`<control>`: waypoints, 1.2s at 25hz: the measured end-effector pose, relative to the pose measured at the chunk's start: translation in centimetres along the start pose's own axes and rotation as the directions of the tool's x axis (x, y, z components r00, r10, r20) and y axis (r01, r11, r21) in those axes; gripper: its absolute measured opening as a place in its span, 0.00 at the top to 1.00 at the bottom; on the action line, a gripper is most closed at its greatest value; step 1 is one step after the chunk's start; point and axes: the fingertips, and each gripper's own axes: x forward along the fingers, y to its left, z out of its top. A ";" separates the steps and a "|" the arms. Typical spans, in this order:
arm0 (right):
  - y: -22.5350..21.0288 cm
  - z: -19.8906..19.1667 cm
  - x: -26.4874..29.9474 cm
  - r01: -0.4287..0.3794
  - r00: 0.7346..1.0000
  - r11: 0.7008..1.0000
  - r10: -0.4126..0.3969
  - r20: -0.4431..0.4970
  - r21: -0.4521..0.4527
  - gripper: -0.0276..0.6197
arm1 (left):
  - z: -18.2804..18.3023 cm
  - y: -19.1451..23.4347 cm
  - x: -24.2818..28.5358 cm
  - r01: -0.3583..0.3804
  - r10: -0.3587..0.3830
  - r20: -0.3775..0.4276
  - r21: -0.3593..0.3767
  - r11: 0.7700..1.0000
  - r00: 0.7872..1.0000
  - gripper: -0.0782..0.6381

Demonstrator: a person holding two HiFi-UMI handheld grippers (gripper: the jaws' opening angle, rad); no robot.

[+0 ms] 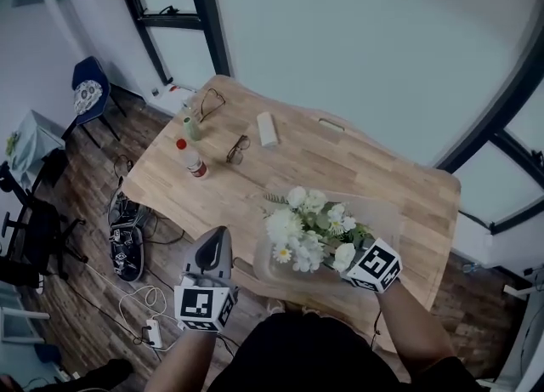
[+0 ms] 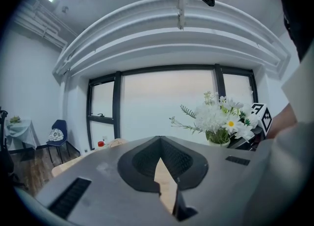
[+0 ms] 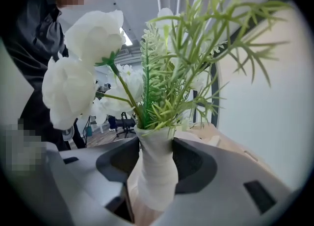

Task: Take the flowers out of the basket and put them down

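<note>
While the person stands at the 6 o'clock edge of the wooden table (image 1: 340,161), the right gripper (image 3: 157,161) grips the flowers (image 1: 310,227) by their white-wrapped stem (image 3: 157,181), its jaws pressed on either side of the wrap. The bouquet, white blooms with green sprays, stands upright over the table's near edge, toward 5 o'clock of the table's centre. The left gripper (image 1: 217,235) hangs off the table edge at 9 o'clock of the bouquet; its jaws are drawn together to a thin slit, with nothing between them. On the far half of the table, toward 10 and 11 o'clock of the bouquet, lie a red-capped bottle (image 1: 194,161), a pair of glasses (image 1: 238,149) and a white box (image 1: 268,128). A blue chair (image 1: 89,93) stands on the floor beyond the table's 9 o'clock end.
</note>
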 end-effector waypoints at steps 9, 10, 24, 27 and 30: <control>-1.8 1.5 -2.3 0.084 0.996 0.996 -0.084 0.016 0.013 0.60 | 1.2 -1.9 2.1 0.063 -0.063 0.025 0.000 0.998 0.998 0.89; -2.1 1.5 -2.6 0.095 0.995 0.995 -0.096 0.018 0.019 0.60 | 1.3 -2.1 2.3 0.071 -0.071 0.026 0.002 0.997 0.997 0.88; -5.0 3.4 -7.4 0.238 0.970 0.971 -0.239 0.055 0.024 0.60 | 3.4 -6.1 6.0 0.177 -0.179 0.054 0.046 0.983 0.982 0.88; -5.6 3.8 -8.8 0.275 0.959 0.961 -0.277 0.068 0.029 0.60 | 3.6 -6.9 6.6 0.202 -0.205 0.056 0.053 0.978 0.977 0.89; -6.3 4.0 -10.5 0.319 0.943 0.947 -0.322 0.081 0.042 0.60 | 3.9 -8.0 7.3 0.228 -0.231 0.059 0.058 0.972 0.971 0.88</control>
